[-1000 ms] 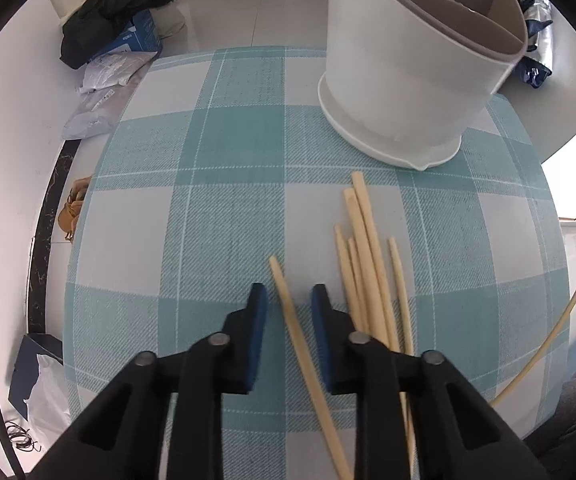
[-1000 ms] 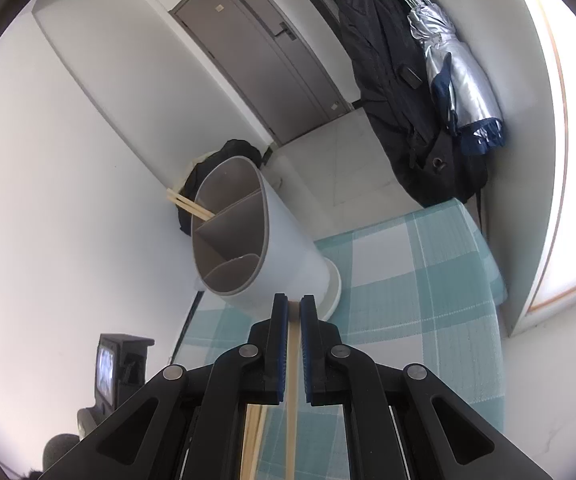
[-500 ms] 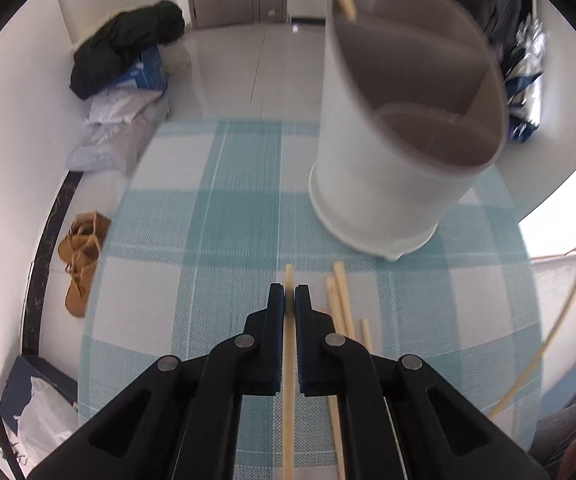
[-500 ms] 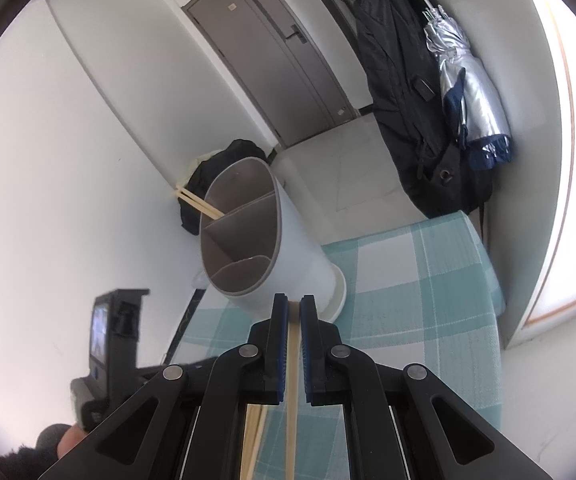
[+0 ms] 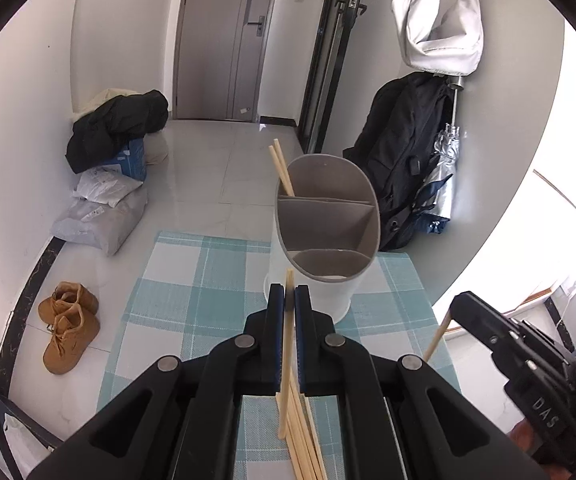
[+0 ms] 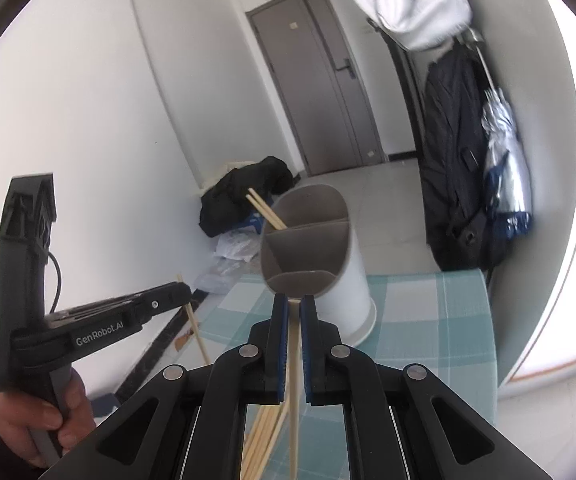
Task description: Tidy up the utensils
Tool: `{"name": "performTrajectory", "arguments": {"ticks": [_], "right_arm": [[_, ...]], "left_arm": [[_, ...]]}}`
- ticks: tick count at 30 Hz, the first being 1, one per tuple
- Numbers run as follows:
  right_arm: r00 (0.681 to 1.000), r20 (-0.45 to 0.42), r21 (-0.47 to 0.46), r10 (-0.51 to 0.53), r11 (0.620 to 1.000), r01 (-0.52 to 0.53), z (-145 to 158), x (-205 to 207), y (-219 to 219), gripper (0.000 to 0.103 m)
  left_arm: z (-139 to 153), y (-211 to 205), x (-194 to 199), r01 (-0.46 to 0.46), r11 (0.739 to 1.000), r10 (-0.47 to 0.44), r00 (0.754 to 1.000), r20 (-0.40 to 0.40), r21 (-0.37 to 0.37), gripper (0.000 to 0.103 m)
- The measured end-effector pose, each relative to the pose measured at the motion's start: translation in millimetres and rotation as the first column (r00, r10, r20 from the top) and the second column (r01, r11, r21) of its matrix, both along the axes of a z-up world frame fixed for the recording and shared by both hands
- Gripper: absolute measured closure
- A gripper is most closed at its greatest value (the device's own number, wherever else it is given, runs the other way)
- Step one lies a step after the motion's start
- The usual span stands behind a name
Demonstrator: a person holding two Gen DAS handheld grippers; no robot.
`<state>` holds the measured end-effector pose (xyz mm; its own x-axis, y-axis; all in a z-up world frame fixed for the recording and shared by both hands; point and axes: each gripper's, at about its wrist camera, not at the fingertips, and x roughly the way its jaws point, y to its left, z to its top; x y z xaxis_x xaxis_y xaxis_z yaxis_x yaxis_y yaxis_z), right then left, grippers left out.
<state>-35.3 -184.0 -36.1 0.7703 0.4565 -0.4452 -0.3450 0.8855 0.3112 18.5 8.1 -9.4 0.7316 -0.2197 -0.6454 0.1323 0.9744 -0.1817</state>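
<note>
both grippers, left gripper [image 5: 289, 300] and right gripper [image 6: 294, 308], each pinch one chopstick [image 5: 287, 344], clear of the table. next, i judge, each stick needs tipping upright over the divided holder [image 5: 328, 216].

A white holder [image 5: 328, 216] with a grey inside stands upright on the far part of the counter [image 5: 192, 280], which wears a teal and white check cloth. Grey walls split its inside into three compartments. Two pale chopsticks [image 5: 281, 166] lean out of the far compartment to the left; the other two show nothing inside. One chopstick [image 5: 287, 344] is pinched in the left claw [image 5: 288, 296], its tip just short of the holder. Another chopstick [image 6: 294, 380] is pinched in the right claw [image 6: 293, 306], tip near the holder's rim. A loose bunch of chopsticks [image 5: 304, 440] lies on the cloth below.
</note>
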Motion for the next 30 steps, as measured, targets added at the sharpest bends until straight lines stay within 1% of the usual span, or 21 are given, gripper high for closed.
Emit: {"name": "performTrajectory", "arguments": {"ticks": [2, 9, 12, 16, 20, 24, 30], "right_arm": [[1.000, 0.013, -0.021, -0.009, 1.000, 0.009, 1.0, -5.4, 5.8, 0.098], [0.999, 0.048, -0.051, -0.026, 0.998, 0.028, 9.9, -13.1, 14.2, 0.098], [0.997, 0.061, -0.036, -0.038, 0.999, 0.041, 10.9, -15.8, 12.4, 0.098], [0.997, 0.049, -0.020, -0.058, 0.998, 0.059, 8.6, -9.4, 7.5, 0.098], [0.996, 0.050, -0.004, -0.069, 0.998, 0.069, 12.5, -5.4, 2.7, 0.098], [0.997, 0.050, -0.001, -0.065, 0.998, 0.065, 15.9, -3.2, 1.5, 0.098], [0.998, 0.034, 0.002, -0.062, 0.998, 0.062, 18.6, 5.1, -1.6, 0.098]], "left_arm": [[-0.3, 0.9, -1.3, 0.004, 1.000, -0.004, 1.000, 0.004, -0.001, 0.102], [7.1, -2.1, -12.2, 0.035, 0.999, -0.035, 0.999, -0.007, 0.012, 0.102], [9.4, -3.9, -13.1, 0.050, 0.999, -0.049, 0.999, -0.021, 0.020, 0.102], [13.3, -8.1, -13.8, 0.072, 0.997, -0.071, 0.997, -0.031, 0.034, 0.102], [19.7, -14.5, -14.9, 0.102, 0.994, -0.101, 0.994, -0.030, 0.045, 0.102], [26.5, -19.0, -9.9, 0.130, 0.991, -0.128, 0.990, -0.052, 0.034, 0.102], [40.9, -26.1, -3.4, 0.153, 0.988, -0.152, 0.987, -0.047, 0.032, 0.102]]}}
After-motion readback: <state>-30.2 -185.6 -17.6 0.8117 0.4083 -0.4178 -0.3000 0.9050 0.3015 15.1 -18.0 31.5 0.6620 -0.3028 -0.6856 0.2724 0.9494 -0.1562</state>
